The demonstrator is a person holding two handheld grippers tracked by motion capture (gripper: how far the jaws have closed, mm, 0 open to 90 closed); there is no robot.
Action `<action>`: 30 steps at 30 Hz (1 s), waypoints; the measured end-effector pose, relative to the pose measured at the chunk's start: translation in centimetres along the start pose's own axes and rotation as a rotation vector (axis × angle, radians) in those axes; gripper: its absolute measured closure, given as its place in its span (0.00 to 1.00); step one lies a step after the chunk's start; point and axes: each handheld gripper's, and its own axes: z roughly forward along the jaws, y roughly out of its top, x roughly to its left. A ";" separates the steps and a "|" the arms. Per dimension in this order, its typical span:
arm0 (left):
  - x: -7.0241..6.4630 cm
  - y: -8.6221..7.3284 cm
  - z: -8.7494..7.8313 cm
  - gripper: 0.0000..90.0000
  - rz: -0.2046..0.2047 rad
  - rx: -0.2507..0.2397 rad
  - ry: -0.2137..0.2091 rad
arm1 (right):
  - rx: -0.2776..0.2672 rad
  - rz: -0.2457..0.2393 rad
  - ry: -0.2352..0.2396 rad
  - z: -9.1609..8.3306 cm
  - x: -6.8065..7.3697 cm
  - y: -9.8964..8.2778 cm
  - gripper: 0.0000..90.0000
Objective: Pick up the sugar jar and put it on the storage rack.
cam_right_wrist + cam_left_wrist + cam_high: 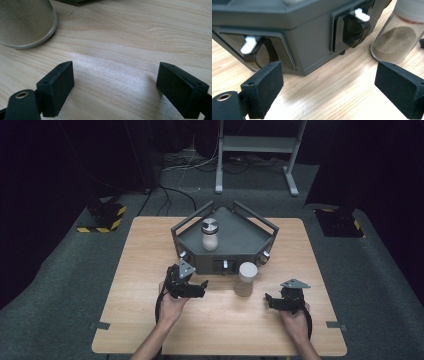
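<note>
A: Where are the two grippers?
B: Both low over the wooden table (150, 320); the left gripper (201, 285) sits just in front of the dark grey tray (240, 237), the right gripper (267, 298) to the right of the jar (245, 279) that stands on the table.
A: Jaws?
B: Both pairs stand apart with nothing between them; bare wood shows between the right gripper's pads.
A: And the jar?
B: Upright, with a pale lid and brown powder inside; it stands right by the tray's front wall, between the two grippers, near both but touched by neither.
A: Anything in the tray?
B: A second jar (210, 234) with a silver lid, standing upright; the front wall carries white-handled latches (249, 46).
</note>
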 end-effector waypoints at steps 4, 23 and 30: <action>0.0 -0.6 0.6 0.09 -0.017 0.011 -0.003 | 0.000 0.000 0.000 0.0 0.0 0.0 0.16; 0.1 -2.8 3.4 0.09 -0.098 0.060 -0.004 | 0.000 0.000 0.000 0.0 0.0 0.0 0.16; 0.0 -3.4 4.0 0.08 -0.113 0.072 0.003 | 0.000 0.000 0.000 0.0 0.0 0.0 0.16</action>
